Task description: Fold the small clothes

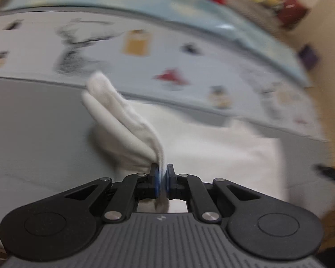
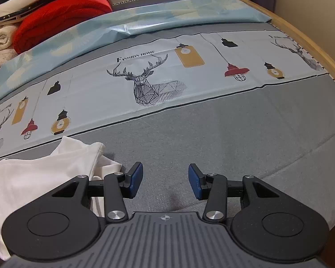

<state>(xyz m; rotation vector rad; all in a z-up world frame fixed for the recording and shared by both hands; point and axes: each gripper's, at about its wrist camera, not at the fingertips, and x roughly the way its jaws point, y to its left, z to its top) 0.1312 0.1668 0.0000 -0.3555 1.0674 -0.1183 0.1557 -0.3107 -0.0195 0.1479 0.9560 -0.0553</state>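
Left wrist view: your left gripper (image 1: 163, 179) has its pads pinched tight on a fold of the white garment (image 1: 127, 131), lifted over the grey sheet (image 1: 33, 134).
Right wrist view, left: white garment (image 2: 33, 178) lies crumpled beside your finger.
Centre: your right gripper (image 2: 165, 181) gapes wide, holding nothing.
Print: "FASHION HOME" (image 2: 135, 56) above the deer (image 2: 145, 82).

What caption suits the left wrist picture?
Left tongs pinch a white garment above the grey bed cover.
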